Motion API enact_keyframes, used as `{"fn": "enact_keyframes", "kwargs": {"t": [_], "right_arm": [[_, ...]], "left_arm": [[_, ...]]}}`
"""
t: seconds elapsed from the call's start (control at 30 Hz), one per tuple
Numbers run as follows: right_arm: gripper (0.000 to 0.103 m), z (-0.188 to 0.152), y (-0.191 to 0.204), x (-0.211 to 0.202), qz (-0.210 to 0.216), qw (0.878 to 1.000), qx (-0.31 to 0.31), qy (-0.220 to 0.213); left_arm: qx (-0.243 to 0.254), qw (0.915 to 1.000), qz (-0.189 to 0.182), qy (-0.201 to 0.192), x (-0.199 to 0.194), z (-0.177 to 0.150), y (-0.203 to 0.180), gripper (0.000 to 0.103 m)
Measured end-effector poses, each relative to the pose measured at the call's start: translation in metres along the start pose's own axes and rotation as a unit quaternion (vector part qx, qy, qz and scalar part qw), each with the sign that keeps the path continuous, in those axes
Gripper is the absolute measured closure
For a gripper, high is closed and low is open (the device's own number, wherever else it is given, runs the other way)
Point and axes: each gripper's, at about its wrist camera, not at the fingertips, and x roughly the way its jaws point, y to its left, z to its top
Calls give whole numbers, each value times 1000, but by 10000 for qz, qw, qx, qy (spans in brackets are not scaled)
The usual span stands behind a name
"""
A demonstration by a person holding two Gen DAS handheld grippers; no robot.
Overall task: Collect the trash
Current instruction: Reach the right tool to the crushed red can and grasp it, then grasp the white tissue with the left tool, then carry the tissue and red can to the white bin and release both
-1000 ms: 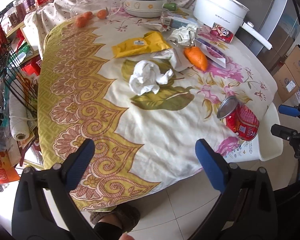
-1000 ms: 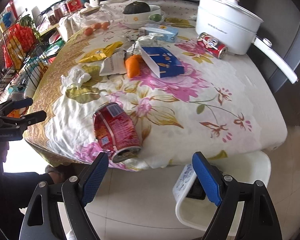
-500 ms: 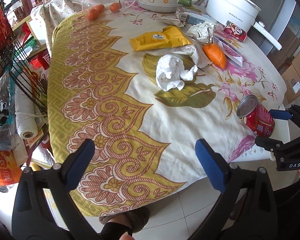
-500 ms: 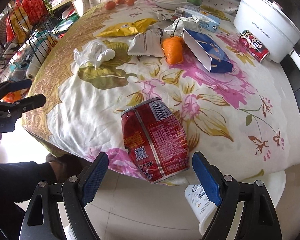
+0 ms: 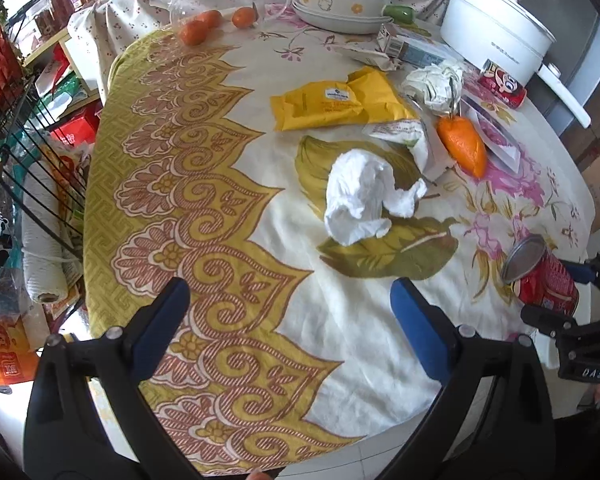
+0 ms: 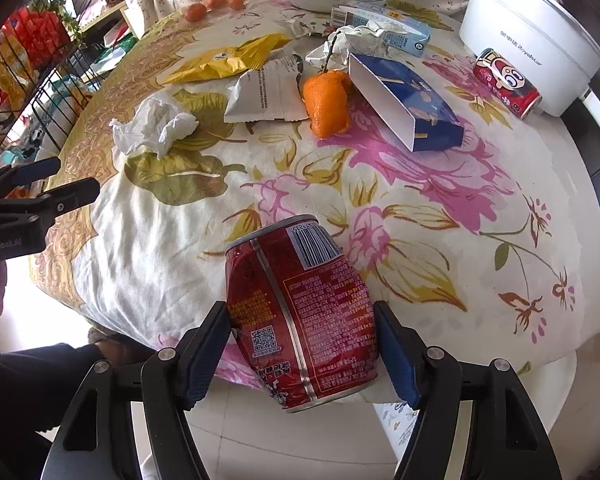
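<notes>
Two red cans [image 6: 300, 312], one tissue wad [image 5: 364, 196].

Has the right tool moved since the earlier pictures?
Yes. The right tool came forward over the table edge, closing around the red can.

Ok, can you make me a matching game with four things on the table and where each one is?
Things:
1. dented red can
2. crumpled white tissue
3. orange peel
4. cartoon can

Places:
A. beside the white pot
B. next to the blue box
C. between the right tongs
D. on the green leaf print

Pairs: 1-C, 2-D, 3-B, 4-A
</notes>
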Motion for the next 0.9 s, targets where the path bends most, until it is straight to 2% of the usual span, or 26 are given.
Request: {"fn": "enact_keyframes", "kwargs": {"t": [0.1, 0.2, 0.37, 0.53, 0.6, 0.73, 0.9], "right_arm": [[31, 1, -7, -6, -40, 9999, 56, -77], [31, 0, -20, -13, -50, 9997, 183, -126], [31, -2, -43, -23, -91, 9990, 399, -176], [31, -7, -60, -33, -109, 9982, 547, -236], [31, -8, -66, -35, -126, 9979, 588, -251], [31, -13, -74, -40, -153, 9973, 672, -267], [32, -18, -81, -47, -150, 9966, 736, -327]], "left_arm": [[-134, 9998, -163, -17, 7, 9, -7, 3], [-76, 9997, -174, -162, 12, 17, -19, 3], [-59, 9992, -246, -321, 21, 29, -32, 14], [-93, 9997, -140, -166, 38, 32, -36, 35], [-213, 9993, -258, -149, 41, 32, -34, 40], [-46, 9994, -294, -192, 37, 34, -44, 68], [226, 9993, -259, -166, 30, 29, -58, 78]]}}
